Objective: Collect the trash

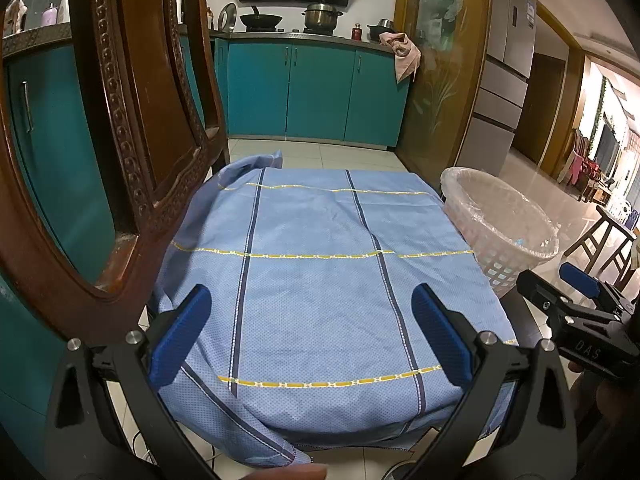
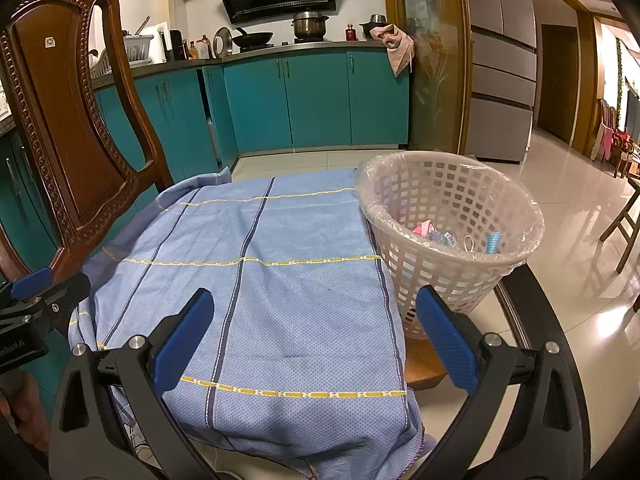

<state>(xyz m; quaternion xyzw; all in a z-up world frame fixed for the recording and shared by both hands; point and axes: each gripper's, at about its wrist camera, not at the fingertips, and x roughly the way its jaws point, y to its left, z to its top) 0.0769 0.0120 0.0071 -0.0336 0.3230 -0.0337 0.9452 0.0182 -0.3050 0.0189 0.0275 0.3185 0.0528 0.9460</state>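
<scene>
A white lattice waste basket (image 2: 448, 232) lined with a clear plastic bag stands at the right edge of a blue checked cloth (image 2: 272, 300). Inside it lie several small scraps of trash (image 2: 456, 238), pink and blue. The same basket (image 1: 496, 228) shows at the right in the left wrist view. My left gripper (image 1: 316, 340) hovers open over the near part of the cloth (image 1: 316, 280), nothing between its blue pads. My right gripper (image 2: 316, 340) is also open and holds nothing, its right finger just in front of the basket. No loose trash shows on the cloth.
A carved wooden chair back (image 2: 64, 120) rises at the left, close to the left gripper (image 2: 32, 300). Teal kitchen cabinets (image 2: 312, 96) and a stove with pots stand behind. A fridge (image 2: 500, 60) and tiled floor lie to the right, with a wooden stool (image 1: 604, 244) beyond.
</scene>
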